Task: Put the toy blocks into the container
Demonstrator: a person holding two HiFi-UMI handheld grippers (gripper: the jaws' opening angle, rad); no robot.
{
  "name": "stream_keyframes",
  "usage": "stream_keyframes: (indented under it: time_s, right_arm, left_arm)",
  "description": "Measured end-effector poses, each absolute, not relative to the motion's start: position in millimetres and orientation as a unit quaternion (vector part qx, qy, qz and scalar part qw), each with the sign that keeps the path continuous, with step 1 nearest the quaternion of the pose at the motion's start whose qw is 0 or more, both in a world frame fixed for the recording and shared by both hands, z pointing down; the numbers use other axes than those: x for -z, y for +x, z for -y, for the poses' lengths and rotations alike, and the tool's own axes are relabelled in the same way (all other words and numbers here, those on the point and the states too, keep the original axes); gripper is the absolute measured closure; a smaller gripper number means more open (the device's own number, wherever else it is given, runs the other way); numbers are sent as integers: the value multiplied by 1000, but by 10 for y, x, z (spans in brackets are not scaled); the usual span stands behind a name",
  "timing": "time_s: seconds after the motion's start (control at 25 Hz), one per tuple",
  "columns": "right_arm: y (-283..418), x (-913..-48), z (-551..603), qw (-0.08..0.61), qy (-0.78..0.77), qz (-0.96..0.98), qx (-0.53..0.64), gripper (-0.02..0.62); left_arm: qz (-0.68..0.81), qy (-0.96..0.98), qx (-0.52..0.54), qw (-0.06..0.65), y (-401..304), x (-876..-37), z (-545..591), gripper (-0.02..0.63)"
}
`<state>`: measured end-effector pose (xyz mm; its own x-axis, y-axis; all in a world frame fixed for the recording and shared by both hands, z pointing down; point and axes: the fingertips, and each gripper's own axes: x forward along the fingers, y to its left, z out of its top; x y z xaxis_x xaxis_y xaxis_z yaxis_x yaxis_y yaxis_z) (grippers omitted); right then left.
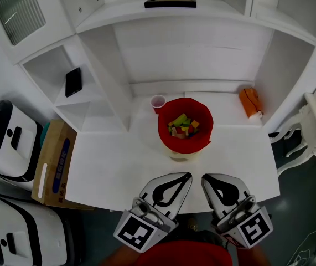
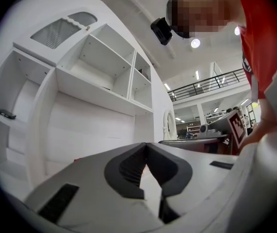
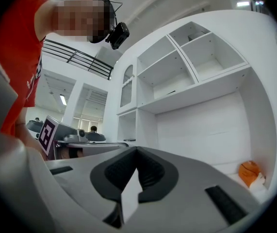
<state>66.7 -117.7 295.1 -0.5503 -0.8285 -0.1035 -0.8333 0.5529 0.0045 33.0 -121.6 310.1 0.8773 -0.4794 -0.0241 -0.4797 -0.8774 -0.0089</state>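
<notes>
My left claw (image 1: 186, 176): lower middle of the frame, at the near edge of the tabletop (image 1: 113, 173), jaws pressed together with nothing between them.
My right claw (image 1: 205, 178): just beside it on the right, tips also closed tight and empty.
Toy blocks (image 1: 183, 126): a colourful heap inside the red container (image 1: 166, 133), centre of the frame, well apart from both my claws.
Pink cup (image 1: 158, 102): upright, just beside the container's upper left rim.
Orange object (image 1: 250, 101): far right of the tabletop, by the side wall.
Dark phone (image 1: 73, 81): on a shelf, upper left.
</notes>
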Motion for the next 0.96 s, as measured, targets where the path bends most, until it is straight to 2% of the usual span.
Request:
stream_keyframes:
  time_s: [0.96]
  right_arm:
    - [595,-2949,1079,35,-456,-889,-18,589]
  left_arm:
    - [-251,-968,-5,-3,306,-3120,1110,589]
